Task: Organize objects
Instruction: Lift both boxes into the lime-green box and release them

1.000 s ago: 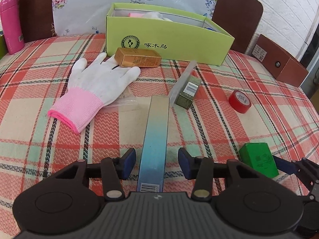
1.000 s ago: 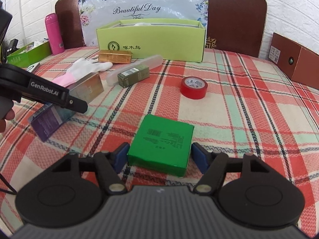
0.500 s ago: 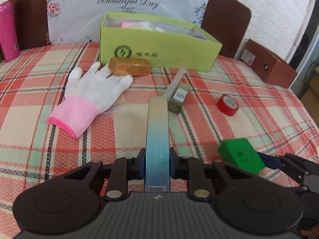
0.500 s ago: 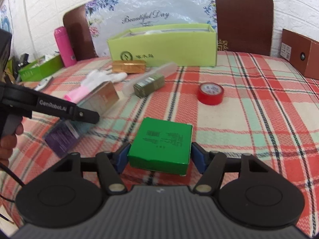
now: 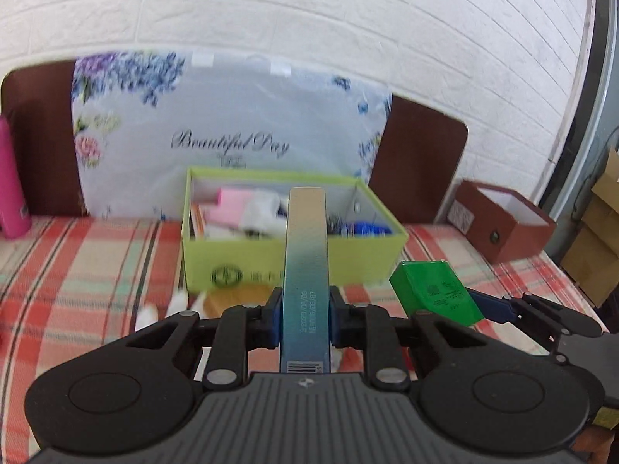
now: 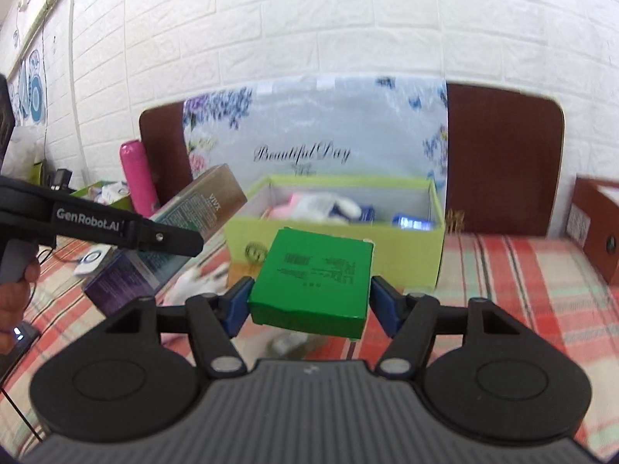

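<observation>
The left gripper [image 5: 301, 319] is squeezed tight on a long thin blue-and-gold box [image 5: 305, 270], held up off the checked red cloth surface [image 5: 77, 270]. The right gripper [image 6: 309, 303] pinches a flat green cardboard box [image 6: 313, 282] by its two sides, also in the air. Just ahead sits an open lime-green box [image 5: 240, 263] with things inside. Behind it leans a flowery plastic bag [image 5: 232, 131]. A pink bottle [image 6: 137, 178] stands at the left, and a brown box [image 5: 506, 228] at the right.

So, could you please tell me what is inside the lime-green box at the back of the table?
The lime-green box holds a pink item, white items and something blue. The long box in the left claw hides its middle; the rest blurs.
</observation>
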Available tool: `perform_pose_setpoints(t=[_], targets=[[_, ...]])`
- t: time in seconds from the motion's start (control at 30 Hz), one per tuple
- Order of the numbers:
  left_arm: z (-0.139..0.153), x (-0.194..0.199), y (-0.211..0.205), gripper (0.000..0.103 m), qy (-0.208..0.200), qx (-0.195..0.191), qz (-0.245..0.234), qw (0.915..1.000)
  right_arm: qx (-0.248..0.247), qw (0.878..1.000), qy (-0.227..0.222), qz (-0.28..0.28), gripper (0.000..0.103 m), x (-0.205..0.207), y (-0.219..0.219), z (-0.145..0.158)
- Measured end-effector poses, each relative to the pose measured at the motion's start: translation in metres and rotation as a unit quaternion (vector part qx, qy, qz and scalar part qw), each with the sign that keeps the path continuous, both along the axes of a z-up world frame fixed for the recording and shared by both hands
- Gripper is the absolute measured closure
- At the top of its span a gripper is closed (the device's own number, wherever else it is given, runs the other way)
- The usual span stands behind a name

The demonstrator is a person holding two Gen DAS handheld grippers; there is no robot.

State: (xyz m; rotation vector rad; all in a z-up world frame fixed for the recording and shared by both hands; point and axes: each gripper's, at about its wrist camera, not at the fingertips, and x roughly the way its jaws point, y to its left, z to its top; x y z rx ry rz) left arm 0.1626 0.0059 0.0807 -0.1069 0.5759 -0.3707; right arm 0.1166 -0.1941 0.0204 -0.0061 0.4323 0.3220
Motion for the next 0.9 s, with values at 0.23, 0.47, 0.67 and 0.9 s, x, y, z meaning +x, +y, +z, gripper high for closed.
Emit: perform_pose_setpoints(t=[0.23, 0.47, 0.67, 0.9], targets=[[0.021, 0.074, -0.01, 0.081, -0.012, 0.01, 0.014, 0.9998, -0.01, 1.0, -0.027, -0.01, 0.039, 0.072, 0.002, 0.008], [0.015, 0.142, -0.013, 0.081, -0.003, 0.027, 0.026, 0.9993, -0.011, 0.999, -0.035, -0.028, 0.039, 0.146, 0.004, 0.0], [-0.004, 0.178, -0.01, 0.08, 0.012, 0.022, 0.034, 0.9991, -0.011, 1.0, -0.015, -0.015, 0.037, 0.189, 0.018, -0.025], [-0.024, 0.174, 0.003, 0.02, 0.004, 0.031, 0.083, 0.9961, -0.057, 0.998, -0.029, -0.025, 0.0, 0.186, 0.025, -0.055]])
